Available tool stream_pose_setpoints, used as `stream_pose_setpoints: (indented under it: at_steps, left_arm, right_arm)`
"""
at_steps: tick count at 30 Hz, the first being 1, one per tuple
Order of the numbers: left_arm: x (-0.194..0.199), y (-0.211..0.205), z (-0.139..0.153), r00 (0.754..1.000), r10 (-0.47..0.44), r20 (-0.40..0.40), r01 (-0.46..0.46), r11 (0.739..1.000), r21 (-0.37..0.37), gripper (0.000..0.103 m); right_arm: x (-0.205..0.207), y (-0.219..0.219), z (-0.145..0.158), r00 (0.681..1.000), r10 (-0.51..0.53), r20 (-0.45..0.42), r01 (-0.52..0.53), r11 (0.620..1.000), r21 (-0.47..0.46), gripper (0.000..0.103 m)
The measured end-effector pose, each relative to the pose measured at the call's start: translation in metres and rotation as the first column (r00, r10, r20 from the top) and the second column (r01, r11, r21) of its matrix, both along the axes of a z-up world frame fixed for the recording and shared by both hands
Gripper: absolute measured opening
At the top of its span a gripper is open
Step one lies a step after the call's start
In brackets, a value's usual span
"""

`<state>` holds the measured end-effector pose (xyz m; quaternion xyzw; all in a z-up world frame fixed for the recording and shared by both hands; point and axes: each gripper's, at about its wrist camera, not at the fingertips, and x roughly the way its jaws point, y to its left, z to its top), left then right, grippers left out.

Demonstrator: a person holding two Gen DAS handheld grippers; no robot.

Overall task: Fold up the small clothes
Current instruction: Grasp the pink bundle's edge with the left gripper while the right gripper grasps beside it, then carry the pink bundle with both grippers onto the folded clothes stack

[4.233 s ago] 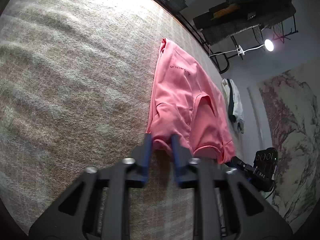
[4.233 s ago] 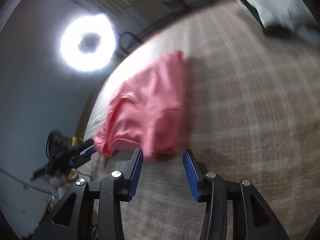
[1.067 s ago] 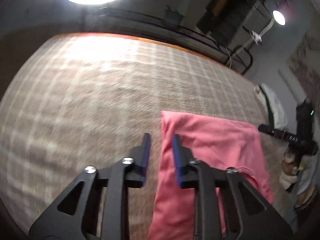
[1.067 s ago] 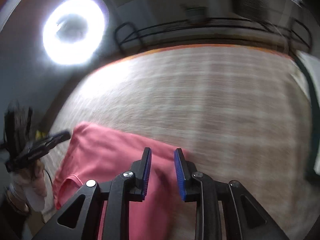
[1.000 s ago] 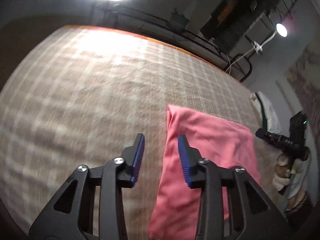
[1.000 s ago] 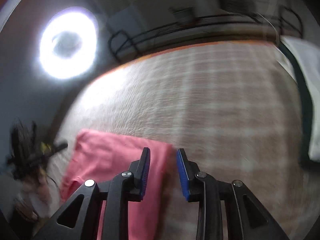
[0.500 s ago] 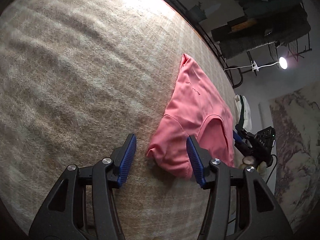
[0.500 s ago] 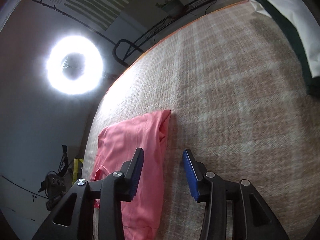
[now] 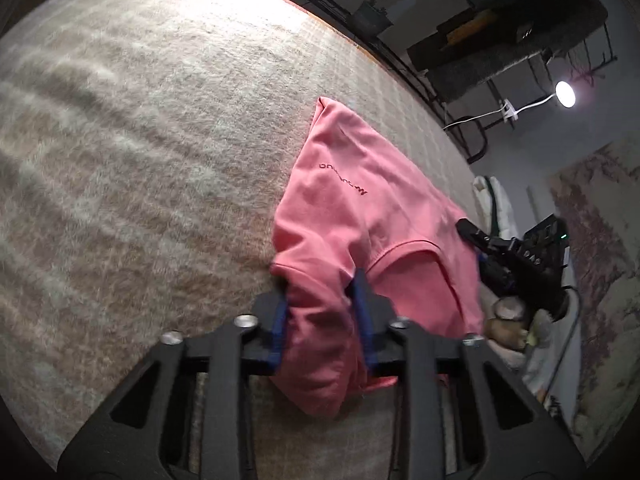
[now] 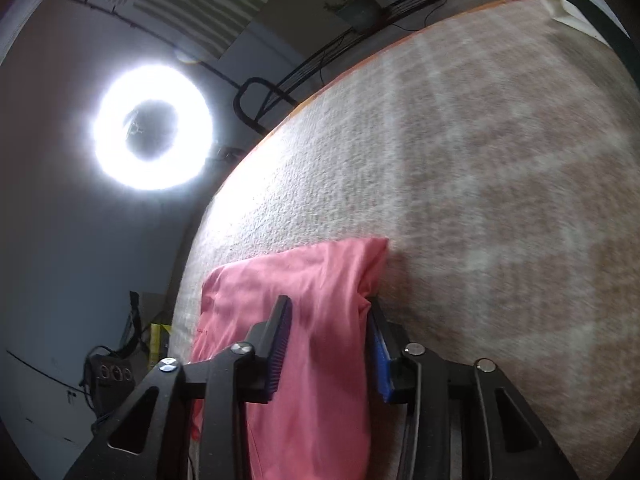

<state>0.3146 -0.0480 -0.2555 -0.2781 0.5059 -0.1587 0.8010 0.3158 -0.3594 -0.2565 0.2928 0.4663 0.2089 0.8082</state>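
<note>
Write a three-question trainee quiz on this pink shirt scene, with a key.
1. True or false: the pink shirt lies on a plaid blanket.
2. What is between the left tongs' pads?
A. pink fabric
B. nothing
C. a white garment
3. Fill in: in the right wrist view, a lit ____ light glows beyond the blanket's edge.

Key: 1 true; 2 A; 3 ring.

place: room set up for recording | surface: beige checked woven cloth [image 9: 140,152] spread beneath the gripper | lighting: glowing white ring light [image 10: 152,126] seen upper left; small round lamp [image 9: 565,93] far right | storage: dark cluttered metal shelving [image 9: 520,28] ahead
</note>
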Motion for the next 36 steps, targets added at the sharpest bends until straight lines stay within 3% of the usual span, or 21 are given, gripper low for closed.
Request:
stream_pose_setpoints:
  at_steps: [2,7,13,24,36]
  left_arm:
    - [-0.001,-0.002,0.001,1.000,0.004,0.011,-0.005,1.000,0.014,0.011]
    - [-0.011,-0.008,0.021,0.996,-0.015,0.093,0.008,0.997,0.075,0.008]
    - [-0.015,-0.015,0.052,0.984,-0.059,0.167,0.041,0.993,0.108,0.008]
    - [-0.010,-0.062,0.088,0.955,-0.176,0.240,0.150,0.981,0.125,0.007]
    - [0.024,-0.185,0.115,0.891,-0.340,0.302,0.303,0.939,0.163,0.007]
  right_arm:
    - [0.003,0.008,0.002,1.000,0.007,-0.009,-0.007,1.000,-0.030,0.015]
    - [-0.003,0.031,0.022,0.997,0.050,0.055,-0.038,0.977,-0.208,0.009]
    - [-0.013,0.056,0.056,0.987,0.104,0.125,-0.049,0.922,-0.385,0.008]
    - [-0.030,0.051,0.112,0.961,0.162,0.224,-0.035,0.874,-0.485,0.008]
    - [-0.035,-0.048,0.151,0.958,0.053,0.283,0.099,0.863,-0.495,0.008]
